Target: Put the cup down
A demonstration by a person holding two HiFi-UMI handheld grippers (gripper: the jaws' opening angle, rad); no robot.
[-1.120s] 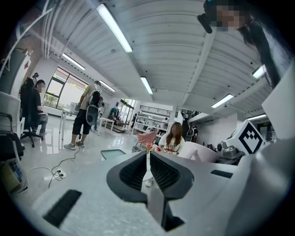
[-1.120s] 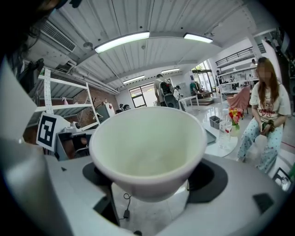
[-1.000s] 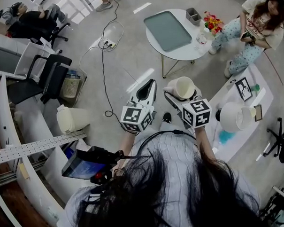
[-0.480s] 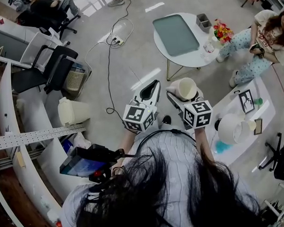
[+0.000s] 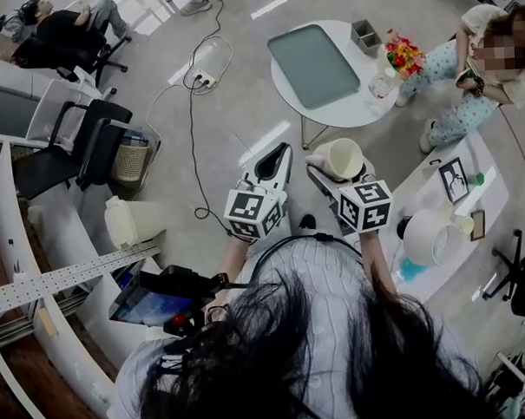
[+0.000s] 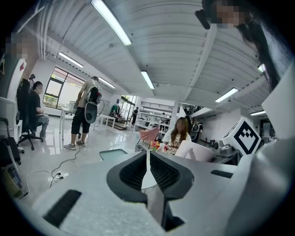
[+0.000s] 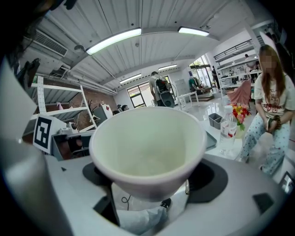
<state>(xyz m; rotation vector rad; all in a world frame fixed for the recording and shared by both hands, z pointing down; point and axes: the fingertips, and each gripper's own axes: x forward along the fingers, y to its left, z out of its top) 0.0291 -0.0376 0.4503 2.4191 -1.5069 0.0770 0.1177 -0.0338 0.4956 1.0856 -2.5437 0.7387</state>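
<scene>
Your cup (image 5: 342, 158) is empty, mouth tilted up, clamped between the jaws of your right tool (image 5: 326, 175) and held in the air above the floor (image 5: 240, 101). Your left tool (image 5: 277, 156) is just beside it, jaws pressed together on nothing. Ahead, well apart, the round counter (image 5: 359, 102) carries a grey tray (image 5: 312, 59) and flowers (image 5: 396, 49).

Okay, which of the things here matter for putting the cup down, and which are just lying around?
For the job: cup, held by the right hand-held gripper; round table, possibly its landing spot.
Just lying about: tray, flowers, bottle, office chair, floor cable; left hand-held gripper, shut, empty.
</scene>
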